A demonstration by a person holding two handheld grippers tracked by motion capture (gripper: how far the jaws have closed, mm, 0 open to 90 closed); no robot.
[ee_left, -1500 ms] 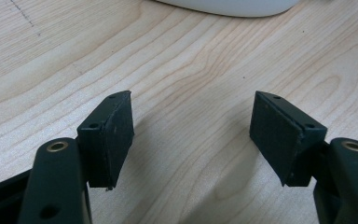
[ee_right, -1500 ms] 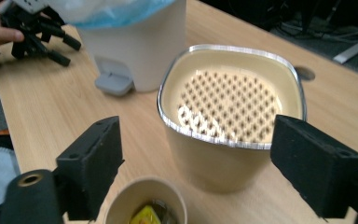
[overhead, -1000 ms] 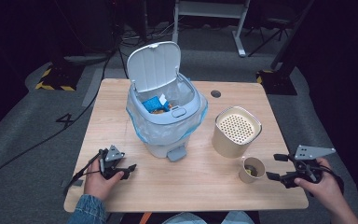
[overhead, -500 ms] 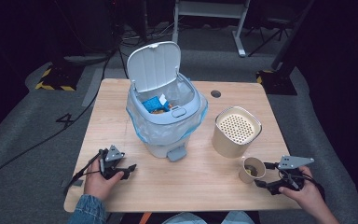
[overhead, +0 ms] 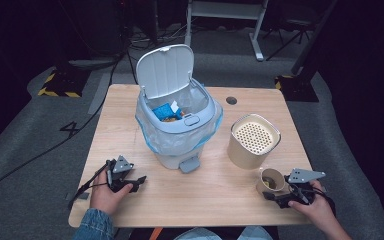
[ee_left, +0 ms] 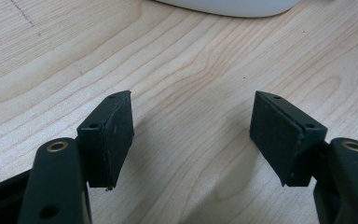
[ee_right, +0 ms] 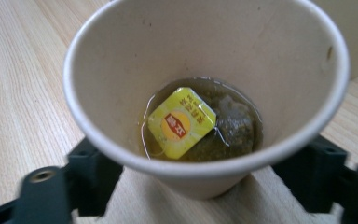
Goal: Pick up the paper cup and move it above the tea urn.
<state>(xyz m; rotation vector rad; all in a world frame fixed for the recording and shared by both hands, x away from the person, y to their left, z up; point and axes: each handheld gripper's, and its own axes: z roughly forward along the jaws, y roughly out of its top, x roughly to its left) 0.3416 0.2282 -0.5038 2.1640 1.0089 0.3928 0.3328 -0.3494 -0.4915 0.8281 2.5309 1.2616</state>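
- Pale wood bench (overhead: 130, 125) carries everything, dark floor around it.
- Grey-white pedal bin (overhead: 177, 127) stands near the middle of the bench, lid (overhead: 164, 70) tipped up and back, clear liner folded over the rim; blue wrapper (overhead: 164, 111) and other scraps lie inside.
- Tan canister (overhead: 252, 141) with a perforated top sits to the right of the bin, apart from it.
- Paper cup (ee_right: 205, 93) stands upright just in front of the canister, at the bench's near right; brownish liquid, a soaked tea bag (ee_right: 235, 126) and its yellow tag (ee_right: 181, 122) lie at the bottom.
- Your right hand-held gripper (ee_right: 200, 186) has its jaws spread either side of the cup's base; contact cannot be told.
- Your left hand-held gripper (ee_left: 191, 133) rests at the near left, jaws wide apart over bare wood.
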